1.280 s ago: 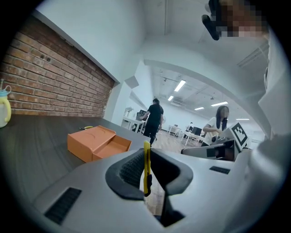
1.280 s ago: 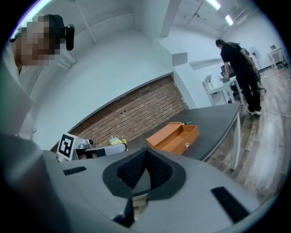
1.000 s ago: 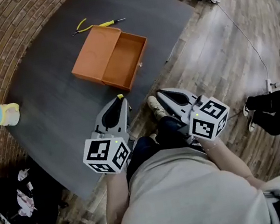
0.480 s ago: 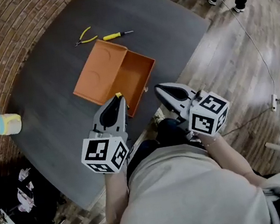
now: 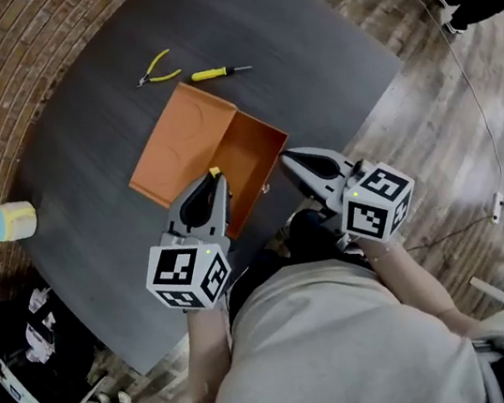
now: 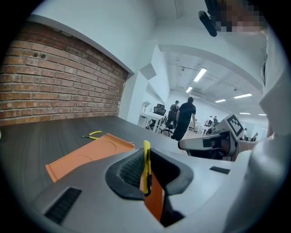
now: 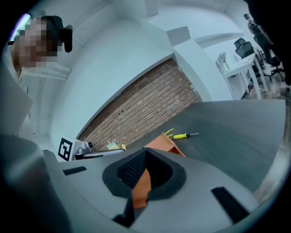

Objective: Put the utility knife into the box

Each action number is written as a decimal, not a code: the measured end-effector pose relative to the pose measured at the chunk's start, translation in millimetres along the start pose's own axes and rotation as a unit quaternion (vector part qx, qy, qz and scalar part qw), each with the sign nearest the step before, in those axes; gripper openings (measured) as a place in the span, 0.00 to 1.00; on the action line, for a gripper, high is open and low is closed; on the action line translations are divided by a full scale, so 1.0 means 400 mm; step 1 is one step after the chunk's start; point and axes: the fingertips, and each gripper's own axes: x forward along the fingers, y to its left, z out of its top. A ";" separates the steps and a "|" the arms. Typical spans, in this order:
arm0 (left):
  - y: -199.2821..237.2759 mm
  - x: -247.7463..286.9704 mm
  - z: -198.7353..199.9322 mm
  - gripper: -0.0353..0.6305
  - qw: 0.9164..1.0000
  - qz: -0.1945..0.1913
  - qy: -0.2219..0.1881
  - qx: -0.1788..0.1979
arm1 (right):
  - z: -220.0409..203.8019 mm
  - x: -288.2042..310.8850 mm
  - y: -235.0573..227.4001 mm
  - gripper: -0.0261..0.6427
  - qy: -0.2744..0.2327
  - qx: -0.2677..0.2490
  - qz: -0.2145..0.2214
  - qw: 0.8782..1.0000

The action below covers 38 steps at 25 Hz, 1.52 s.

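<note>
The orange box (image 5: 254, 153) lies open on the dark table, its lid (image 5: 181, 141) flat to the left. My left gripper (image 5: 215, 181) is shut on the yellow utility knife (image 5: 215, 171), just above the box's near edge. In the left gripper view the knife (image 6: 146, 164) stands on edge between the pads, with the lid (image 6: 86, 154) ahead. My right gripper (image 5: 289, 158) is shut with nothing in it, at the box's near right corner. In the right gripper view the jaws (image 7: 145, 154) meet, and the orange box (image 7: 164, 144) shows beyond them.
Yellow pliers (image 5: 155, 67) and a yellow-handled screwdriver (image 5: 217, 73) lie on the table (image 5: 77, 176) beyond the box. A small yellow cup (image 5: 8, 220) stands at the left edge. The table's edge runs just under the grippers, with wooden floor (image 5: 429, 120) to the right.
Both grippers have come forward from the table's edge to the near side of the box. The left one still holds the knife.
</note>
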 end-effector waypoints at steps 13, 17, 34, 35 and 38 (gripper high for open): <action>-0.013 0.111 -0.073 0.14 0.996 0.013 0.082 0.042 | 0.038 0.005 -0.081 0.05 0.015 0.009 0.021 1.000; -0.019 0.123 -0.114 0.14 0.990 0.011 0.127 0.066 | 0.032 0.004 -0.086 0.05 0.021 0.012 0.027 0.999; 0.023 0.197 -0.258 0.14 0.951 0.009 0.281 0.130 | 0.027 -0.027 -0.185 0.05 0.004 0.057 -0.015 0.998; 0.022 0.203 -0.265 0.14 0.950 0.007 0.285 0.130 | 0.021 -0.030 -0.192 0.05 0.005 0.060 -0.019 0.998; 0.028 0.217 -0.284 0.13 0.947 0.006 0.293 0.129 | 0.006 -0.028 -0.199 0.05 0.009 0.065 -0.022 0.998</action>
